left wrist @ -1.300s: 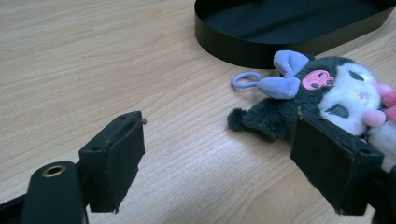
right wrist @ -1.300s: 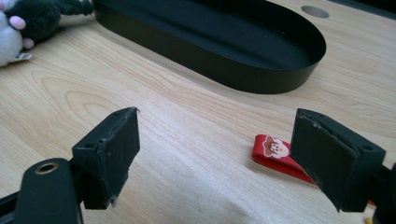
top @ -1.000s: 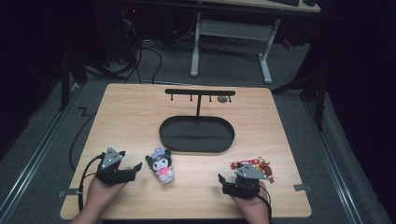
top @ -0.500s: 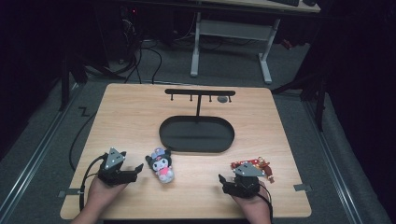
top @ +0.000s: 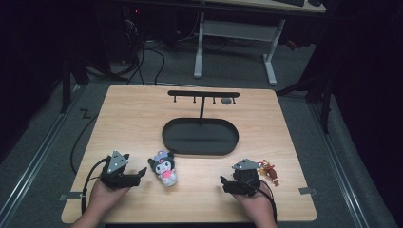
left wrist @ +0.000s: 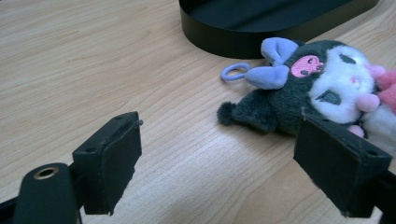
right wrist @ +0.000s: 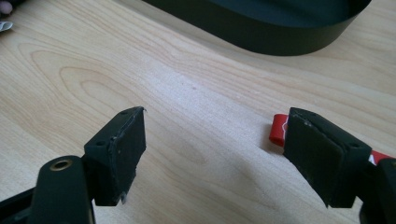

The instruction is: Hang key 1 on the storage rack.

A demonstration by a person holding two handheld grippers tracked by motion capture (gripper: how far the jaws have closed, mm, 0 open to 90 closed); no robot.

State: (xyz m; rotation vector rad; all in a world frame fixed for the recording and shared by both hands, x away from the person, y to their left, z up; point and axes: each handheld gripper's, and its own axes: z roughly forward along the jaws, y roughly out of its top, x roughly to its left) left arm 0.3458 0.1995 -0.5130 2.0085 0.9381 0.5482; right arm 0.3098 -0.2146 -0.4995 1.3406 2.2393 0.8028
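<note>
both grippers rest low on the wooden table [top: 133, 123], jaws spread and holding nothing.

left gripper [top: 140, 173] sits at about 7 o'clock on the table, its jaws wide apart just beside the plush toy [top: 164, 168], which lies on its side at 6 o'clock of the black oval tray [top: 199, 151]. right gripper [top: 223, 183] sits at 5 o'clock, jaws equally wide, with a small red trinket [top: 270, 170] just beside it.
</note>
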